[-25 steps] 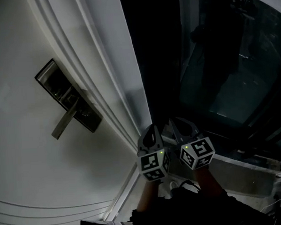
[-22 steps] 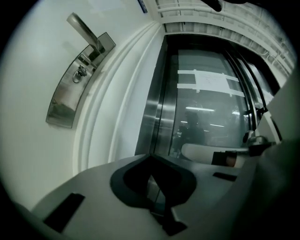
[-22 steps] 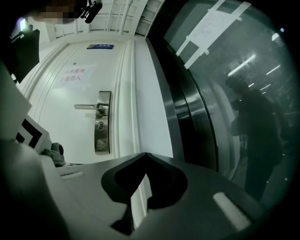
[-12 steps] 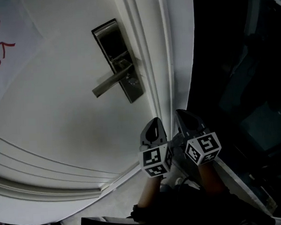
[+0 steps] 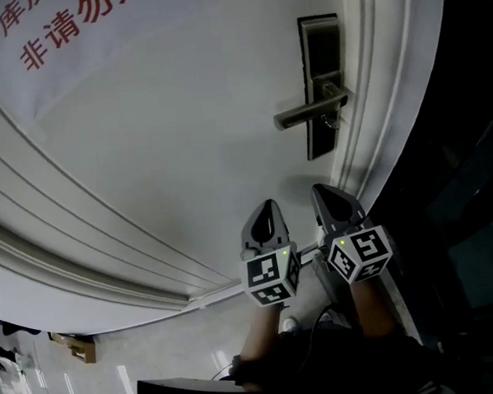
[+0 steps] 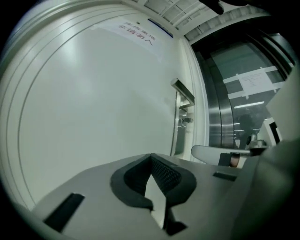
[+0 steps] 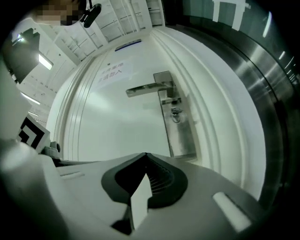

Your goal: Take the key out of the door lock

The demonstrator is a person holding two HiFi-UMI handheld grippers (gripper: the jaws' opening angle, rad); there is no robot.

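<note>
A dark metal lock plate [image 5: 321,88] with a lever handle [image 5: 306,115] sits on the white door [image 5: 170,155], upper right in the head view. A small key [image 5: 332,122] hangs just under the lever; it also shows as the key [image 7: 176,112] on the lock plate [image 7: 177,126] in the right gripper view. Below the lock, my left gripper [image 5: 266,209] and right gripper [image 5: 325,193] are held side by side. Both are shut and hold nothing. The right gripper [image 7: 146,155] points at the plate from a short way off. The left gripper [image 6: 151,157] sees the lock plate [image 6: 180,117] edge-on.
A paper sign [image 5: 65,29] with red characters is on the door's upper left. The door frame moulding [image 5: 389,94] runs along the right, with dark glass [image 5: 469,189] beyond it. Floor and a small box [image 5: 77,347] show at lower left.
The head view has swung, so the lock has gone from the left to the upper right of the picture. Both grippers stay together, shut, below it.
</note>
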